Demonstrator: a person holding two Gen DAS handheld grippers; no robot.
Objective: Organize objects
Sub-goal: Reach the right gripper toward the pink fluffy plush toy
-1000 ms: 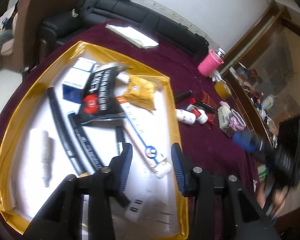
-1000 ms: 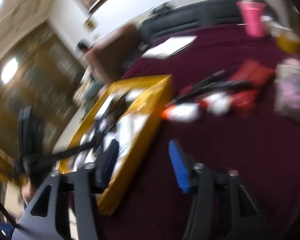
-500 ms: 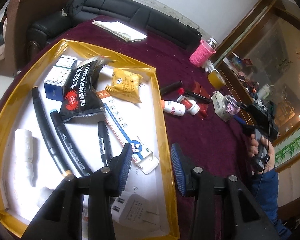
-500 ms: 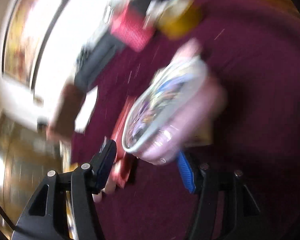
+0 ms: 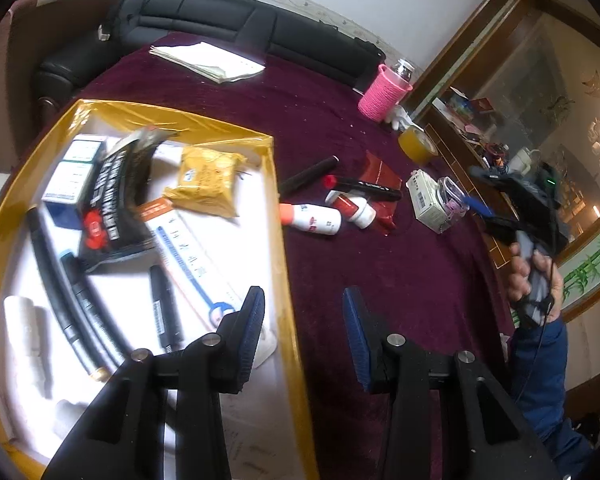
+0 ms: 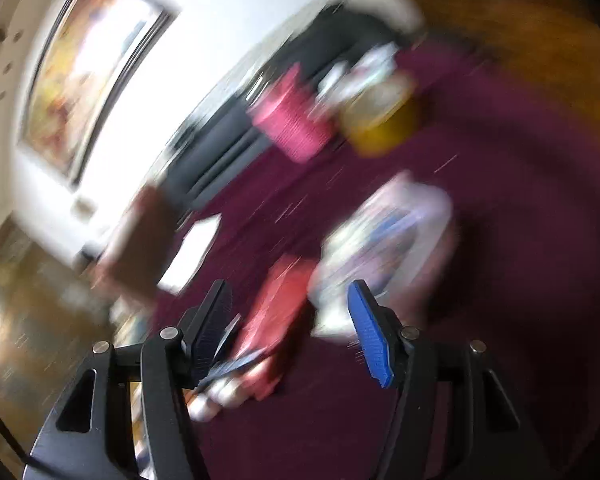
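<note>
The left tongs (image 5: 303, 334) are hanging wide apart with nothing between them, straddling the gold rim of the tray (image 5: 278, 216) on the maroon counter (image 5: 380, 264). Inside the tray, a black snack bag (image 5: 116, 200) is showing white lettering and a red crab emblem, too smeared to read. Beside it, a yellow packet (image 5: 206, 180), a long white box (image 5: 188, 252) with an orange end, and black markers (image 5: 164, 312) are lying about. Out on the counter, a white bottle (image 5: 312, 218) with an orange cap is lying on its side, near a red pouch (image 5: 380, 176) and a clear round tub (image 5: 452, 196). The right tongs (image 6: 292, 334) are gaping open too, empty, above the blurred pouch and the tub (image 6: 384, 240). A pink knitted cup (image 5: 384, 92) is standing at the far edge.
</note>
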